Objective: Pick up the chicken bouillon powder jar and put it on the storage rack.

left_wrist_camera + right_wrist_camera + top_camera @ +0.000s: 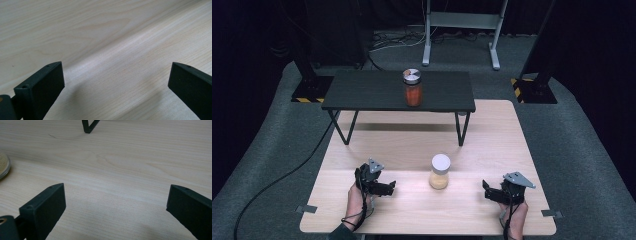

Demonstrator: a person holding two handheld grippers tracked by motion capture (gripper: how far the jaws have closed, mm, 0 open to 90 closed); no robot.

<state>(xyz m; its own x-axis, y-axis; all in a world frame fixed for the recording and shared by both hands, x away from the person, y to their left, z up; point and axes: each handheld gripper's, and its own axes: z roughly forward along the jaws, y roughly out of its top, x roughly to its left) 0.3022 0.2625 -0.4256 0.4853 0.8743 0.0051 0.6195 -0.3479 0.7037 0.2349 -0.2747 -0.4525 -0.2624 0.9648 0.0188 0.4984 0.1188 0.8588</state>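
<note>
Left black two-jaw gripper (388,187): near-left on the pale wooden table (492,150), jaws spread wide and empty over bare wood, forearm entering from the near edge. Centre: glass jar of yellow powder with white round lid (440,171), upright between both grippers, probably set for an easy reach. Farther back: orange-filled glass jar with silver lid (413,87), upright on the black metal shelf (362,95). Right black two-jaw gripper (486,189): near-right, jaws likewise wide apart, empty, pointing left toward the yellow jar.
</note>
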